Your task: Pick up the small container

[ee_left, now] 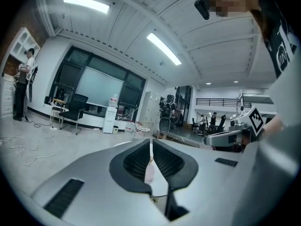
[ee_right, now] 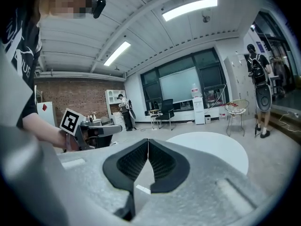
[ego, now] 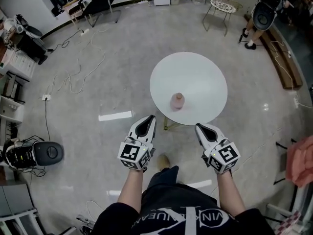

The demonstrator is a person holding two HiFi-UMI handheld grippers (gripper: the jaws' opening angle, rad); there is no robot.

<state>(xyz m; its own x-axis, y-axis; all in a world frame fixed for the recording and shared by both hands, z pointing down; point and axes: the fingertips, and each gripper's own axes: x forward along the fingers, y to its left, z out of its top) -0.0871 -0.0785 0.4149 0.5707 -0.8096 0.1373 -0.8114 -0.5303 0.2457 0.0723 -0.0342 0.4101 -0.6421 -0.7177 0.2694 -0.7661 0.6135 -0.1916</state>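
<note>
The small pink container (ego: 177,101) stands upright on a round white table (ego: 195,72), near the table's front edge. My left gripper (ego: 149,118) is shut and empty, short of the table edge and left of the container. My right gripper (ego: 199,127) is also shut and empty, by the front edge to the container's right. In the left gripper view the container (ee_left: 149,171) shows as a pink blur behind the closed jaws of the left gripper (ee_left: 151,145), with the right gripper (ee_left: 231,136) off to the side. The right gripper view shows the right gripper (ee_right: 148,142) closed, the table (ee_right: 211,149) ahead and the left gripper (ee_right: 96,130) beside it.
Cables (ego: 73,77) trail over the grey floor at left. A black device (ego: 46,153) sits at the left edge. A wire chair (ego: 221,6) and a person (ego: 261,13) are at the back right, an office chair (ego: 100,1) at the back left, a pink cloth (ego: 301,160) at right.
</note>
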